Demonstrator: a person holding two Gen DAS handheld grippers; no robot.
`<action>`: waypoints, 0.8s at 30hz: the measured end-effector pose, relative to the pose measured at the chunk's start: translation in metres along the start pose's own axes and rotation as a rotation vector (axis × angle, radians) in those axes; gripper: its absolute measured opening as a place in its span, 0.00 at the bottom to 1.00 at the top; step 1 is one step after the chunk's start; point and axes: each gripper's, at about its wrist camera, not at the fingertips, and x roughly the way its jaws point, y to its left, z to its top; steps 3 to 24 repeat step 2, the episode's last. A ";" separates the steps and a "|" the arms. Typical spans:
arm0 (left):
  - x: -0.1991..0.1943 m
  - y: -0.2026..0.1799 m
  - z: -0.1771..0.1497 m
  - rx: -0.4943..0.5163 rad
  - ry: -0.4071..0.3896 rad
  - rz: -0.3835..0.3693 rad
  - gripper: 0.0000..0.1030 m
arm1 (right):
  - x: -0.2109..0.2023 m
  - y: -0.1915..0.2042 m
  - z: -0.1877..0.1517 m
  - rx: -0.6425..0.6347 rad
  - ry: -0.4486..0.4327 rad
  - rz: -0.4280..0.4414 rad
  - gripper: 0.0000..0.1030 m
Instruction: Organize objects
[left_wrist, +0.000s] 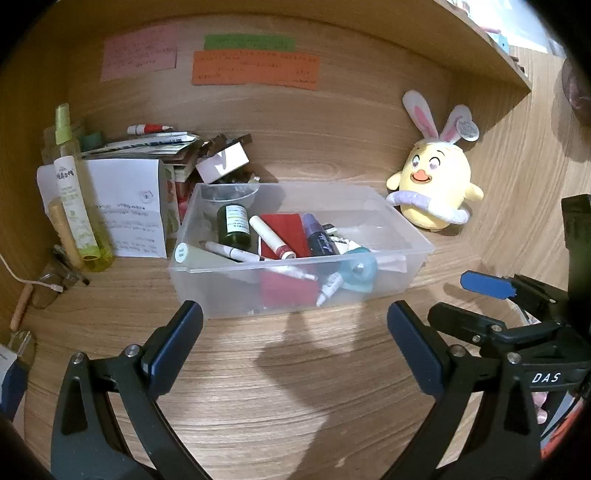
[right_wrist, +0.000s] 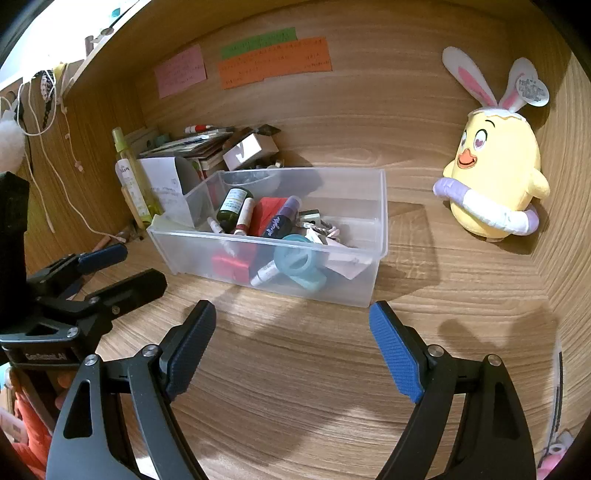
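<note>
Yellow plush chick (left_wrist: 436, 184) beside clear bin (left_wrist: 406, 229)

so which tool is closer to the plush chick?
Right. The right tool is open in front of the bin, with the plush chick up on its right. The left tool, also open, sits further left, beyond the right one.

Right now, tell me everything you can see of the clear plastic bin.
The clear plastic bin is a translucent, open-topped rectangular box with a flanged rim, upright on the wooden desk. It holds a jumble: a dark green bottle, a red box, pens, and a teal tape roll against its front wall. Neither pair of tongs touches it.
</note>
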 end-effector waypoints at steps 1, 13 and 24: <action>0.001 0.000 0.000 -0.003 0.006 -0.006 0.98 | 0.001 0.000 0.000 0.000 0.002 -0.001 0.81; 0.002 0.001 0.000 -0.007 0.014 -0.010 0.98 | 0.001 0.000 0.000 0.000 0.003 -0.004 0.81; 0.002 0.001 0.000 -0.007 0.014 -0.010 0.98 | 0.001 0.000 0.000 0.000 0.003 -0.004 0.81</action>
